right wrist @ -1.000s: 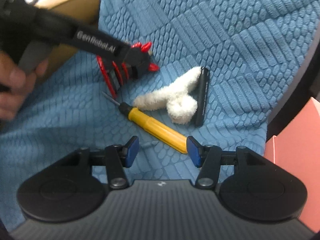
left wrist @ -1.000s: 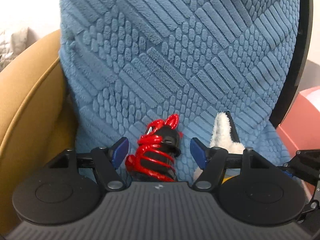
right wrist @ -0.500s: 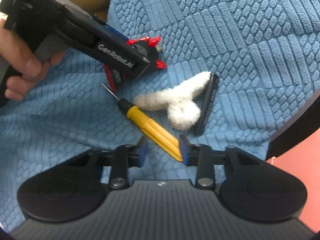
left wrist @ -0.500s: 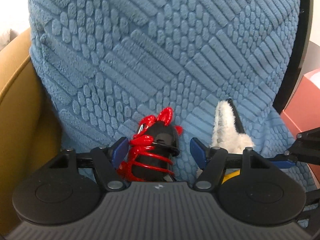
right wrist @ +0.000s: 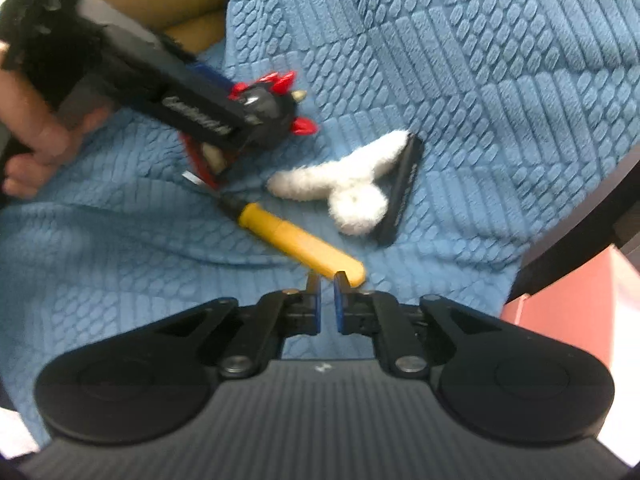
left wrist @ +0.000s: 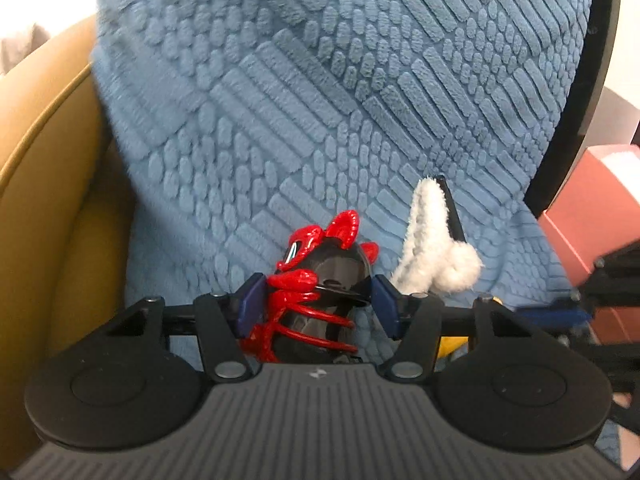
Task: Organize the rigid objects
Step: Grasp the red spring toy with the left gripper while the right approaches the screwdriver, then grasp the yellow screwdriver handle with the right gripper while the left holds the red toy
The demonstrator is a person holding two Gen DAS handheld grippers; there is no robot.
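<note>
A textured blue plush blanket drapes a tan chair, a pink box at right. The left gripper is closing on the red-and-black spiky plastic toy; the right gripper is pinched nearly shut beside the yellow-handled screwdriver, gripping nothing visible.

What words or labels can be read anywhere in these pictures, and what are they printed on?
White lettering on the side of the left gripper: too blurred to read.
Faint print along the black bar beside the white fluffy piece: too small to read.
Small pale mark on the right gripper body, near its lower middle: a logo, not words.
Red and black toy, yellow-handled screwdriver, blue blanket: no text visible.
</note>
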